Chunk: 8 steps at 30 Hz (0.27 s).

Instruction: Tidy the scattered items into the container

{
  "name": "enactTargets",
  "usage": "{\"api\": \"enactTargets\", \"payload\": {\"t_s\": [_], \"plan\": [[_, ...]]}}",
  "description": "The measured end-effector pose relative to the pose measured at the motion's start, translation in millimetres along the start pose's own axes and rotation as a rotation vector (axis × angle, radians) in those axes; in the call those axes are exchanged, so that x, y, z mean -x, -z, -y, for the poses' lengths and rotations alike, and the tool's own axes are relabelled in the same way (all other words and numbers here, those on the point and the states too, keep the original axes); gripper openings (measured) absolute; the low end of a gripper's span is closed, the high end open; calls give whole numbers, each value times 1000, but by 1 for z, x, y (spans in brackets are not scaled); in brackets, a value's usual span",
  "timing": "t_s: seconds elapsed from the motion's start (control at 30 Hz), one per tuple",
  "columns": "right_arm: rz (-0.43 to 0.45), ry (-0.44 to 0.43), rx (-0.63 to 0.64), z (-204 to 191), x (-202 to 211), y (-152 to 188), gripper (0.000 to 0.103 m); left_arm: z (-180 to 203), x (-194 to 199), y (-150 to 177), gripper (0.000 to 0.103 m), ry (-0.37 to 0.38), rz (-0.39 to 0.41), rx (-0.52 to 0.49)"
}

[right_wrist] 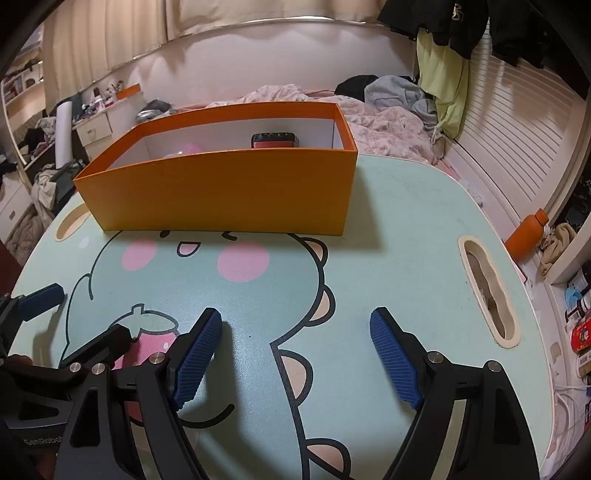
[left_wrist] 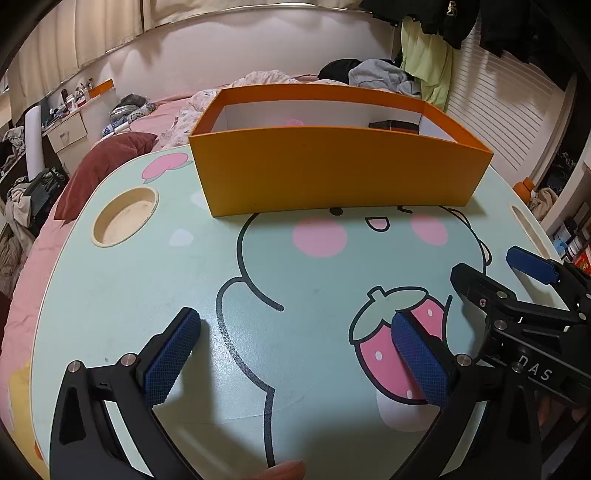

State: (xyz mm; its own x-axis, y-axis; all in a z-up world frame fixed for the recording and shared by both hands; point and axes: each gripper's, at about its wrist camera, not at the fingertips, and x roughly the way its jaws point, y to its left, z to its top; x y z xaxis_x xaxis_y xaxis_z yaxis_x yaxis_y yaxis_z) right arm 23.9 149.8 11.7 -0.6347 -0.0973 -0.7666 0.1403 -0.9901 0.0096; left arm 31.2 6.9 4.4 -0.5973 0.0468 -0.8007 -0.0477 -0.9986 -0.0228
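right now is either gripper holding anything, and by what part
Nothing is held. The left gripper and the right gripper both stand open over the bare table, with nothing between their pads.

A lived-in bedroom — an unmade bed [right_wrist: 384, 122] with pink bedding, clothes [right_wrist: 439, 85] hanging by it, curtains [right_wrist: 110, 33] — plainly someone's home.

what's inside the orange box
A dark red-and-black item lies by the far wall of the orange box, with something pink to its left. The near wall hides the floor and anything lower.
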Motion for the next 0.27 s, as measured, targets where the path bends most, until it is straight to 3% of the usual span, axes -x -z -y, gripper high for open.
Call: {"api": "enactTargets", "payload": {"t_s": [0.27], "plan": [[0,1,-2,0,0,0,83,0,1,1,103,-1,6,5]]}}
